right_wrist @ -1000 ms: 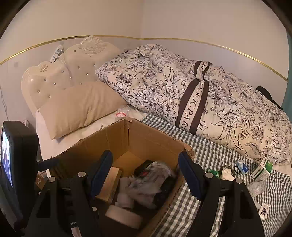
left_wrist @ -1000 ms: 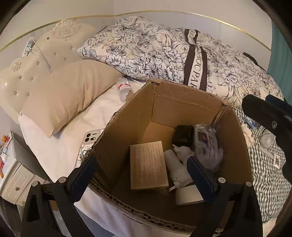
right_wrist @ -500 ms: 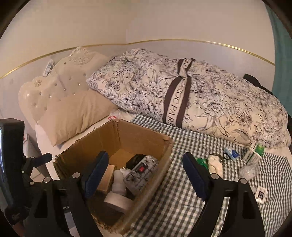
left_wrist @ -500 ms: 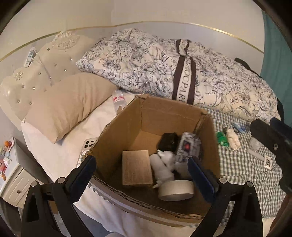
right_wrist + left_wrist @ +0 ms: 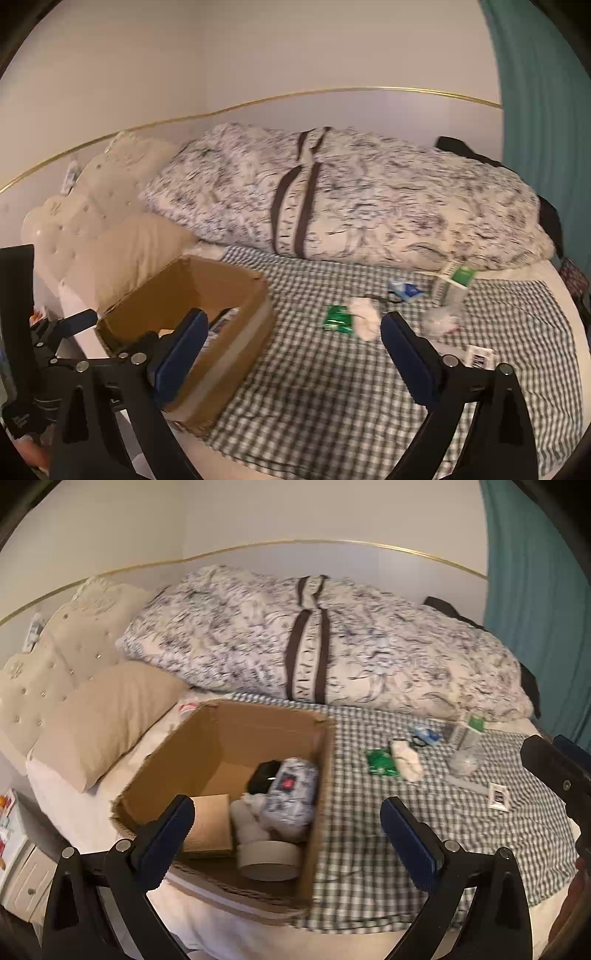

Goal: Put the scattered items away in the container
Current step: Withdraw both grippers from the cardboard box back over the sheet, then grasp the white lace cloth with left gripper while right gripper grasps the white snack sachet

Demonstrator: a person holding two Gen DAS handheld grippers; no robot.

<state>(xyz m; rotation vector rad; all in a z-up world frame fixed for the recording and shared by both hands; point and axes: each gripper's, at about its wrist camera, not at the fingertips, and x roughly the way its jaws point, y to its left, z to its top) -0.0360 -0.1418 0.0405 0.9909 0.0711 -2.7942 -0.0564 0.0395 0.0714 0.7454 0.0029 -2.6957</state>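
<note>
An open cardboard box [image 5: 236,723] [image 5: 236,291] stands on the bed and holds a tape roll [image 5: 267,858], a brown packet [image 5: 208,825], a patterned pouch [image 5: 291,790] and a black item. On the checked cloth to its right lie a green packet [image 5: 382,761] [image 5: 337,318], a crumpled white tissue [image 5: 406,757] [image 5: 365,320], a blue-white packet [image 5: 404,290], a green-white carton [image 5: 467,731] [image 5: 454,282], clear plastic [image 5: 441,319] and a barcode tag [image 5: 498,796] [image 5: 480,356]. My left gripper [image 5: 288,834] is open and empty over the box's near edge. My right gripper [image 5: 293,354] is open and empty over the cloth.
A rolled floral duvet [image 5: 314,642] lies along the back of the bed. A beige pillow [image 5: 99,716] and padded headboard [image 5: 48,672] are at the left, a teal curtain [image 5: 535,590] at the right. A white bedside cabinet [image 5: 18,871] stands low left.
Both grippers have pulled back from the box and swung right. The scattered items on the checked cloth have come further into view. Both stay open and empty.
</note>
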